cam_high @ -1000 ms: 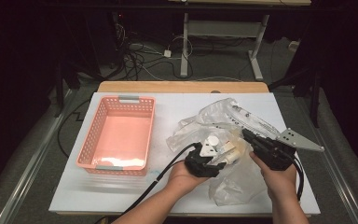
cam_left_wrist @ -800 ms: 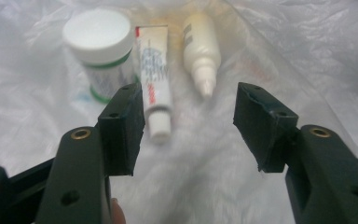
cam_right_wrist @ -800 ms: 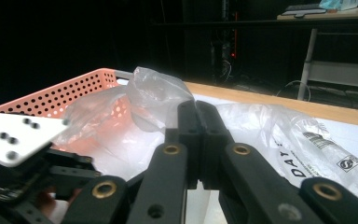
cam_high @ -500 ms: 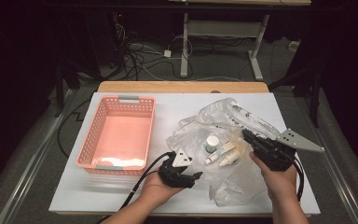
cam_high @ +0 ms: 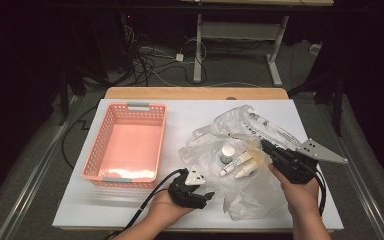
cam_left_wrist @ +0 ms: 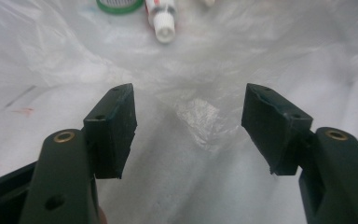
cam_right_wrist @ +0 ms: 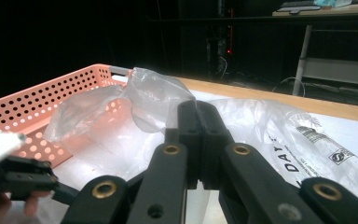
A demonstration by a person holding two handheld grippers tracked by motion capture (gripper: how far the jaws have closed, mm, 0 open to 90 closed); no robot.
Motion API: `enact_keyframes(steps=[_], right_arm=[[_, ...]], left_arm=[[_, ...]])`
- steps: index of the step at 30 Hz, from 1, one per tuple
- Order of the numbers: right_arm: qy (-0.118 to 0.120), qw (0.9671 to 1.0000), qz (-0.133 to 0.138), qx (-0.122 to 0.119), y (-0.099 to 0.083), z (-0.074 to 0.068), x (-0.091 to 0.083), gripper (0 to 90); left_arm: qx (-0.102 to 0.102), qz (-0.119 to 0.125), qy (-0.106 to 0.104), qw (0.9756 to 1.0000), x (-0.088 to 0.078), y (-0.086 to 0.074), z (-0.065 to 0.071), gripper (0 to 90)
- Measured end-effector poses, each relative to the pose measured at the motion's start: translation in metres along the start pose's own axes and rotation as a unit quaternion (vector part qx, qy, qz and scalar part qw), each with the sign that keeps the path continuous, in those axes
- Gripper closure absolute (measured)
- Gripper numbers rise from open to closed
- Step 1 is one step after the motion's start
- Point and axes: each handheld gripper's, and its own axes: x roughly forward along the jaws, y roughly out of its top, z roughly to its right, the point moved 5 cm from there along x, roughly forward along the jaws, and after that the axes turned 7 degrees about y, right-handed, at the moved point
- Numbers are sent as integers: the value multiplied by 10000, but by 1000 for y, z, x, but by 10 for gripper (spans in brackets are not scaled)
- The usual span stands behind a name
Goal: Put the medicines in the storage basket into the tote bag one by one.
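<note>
A salmon-pink perforated plastic basket (cam_high: pixel 126 147) is sitting at the left of the white tabletop (cam_high: pixel 190 112), with nothing visible inside it. Just right of its near corner, the left gripper (cam_high: pixel 207 196) is resting low in the person's hand, its black jaws having just been opening — in the left gripper view they are standing apart (cam_left_wrist: pixel 189 128) over crinkled film, with nothing between them. Spreading beyond it is the crumpled clear plastic bag (cam_high: pixel 240 150), lying across the middle and right of the table. A small white bottle with a green cap (cam_high: pixel 226 152) and two little white tubes (cam_high: pixel 241 164) are lying side by side, apparently inside the bag, between the two grippers. At the right, the right gripper (cam_high: pixel 265 146) is pinching the bag's upper edge — in the right gripper view its jaws are pressed together (cam_right_wrist: pixel 198 121) on the film, which is rising in a fold above them.
</note>
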Motion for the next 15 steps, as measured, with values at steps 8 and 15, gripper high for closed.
enact_keyframes(steps=[8, 15], right_arm=[[37, 10000, 7, -19, 0, -1, 0, 900], [54, 10000, -21, -39, 0, -4, 2, 900]], left_arm=[[-189, 32, -86, 9998, 5, -3, 0, 361], [-143, 105, -95, 9998, 4, -3, 1, 470]])
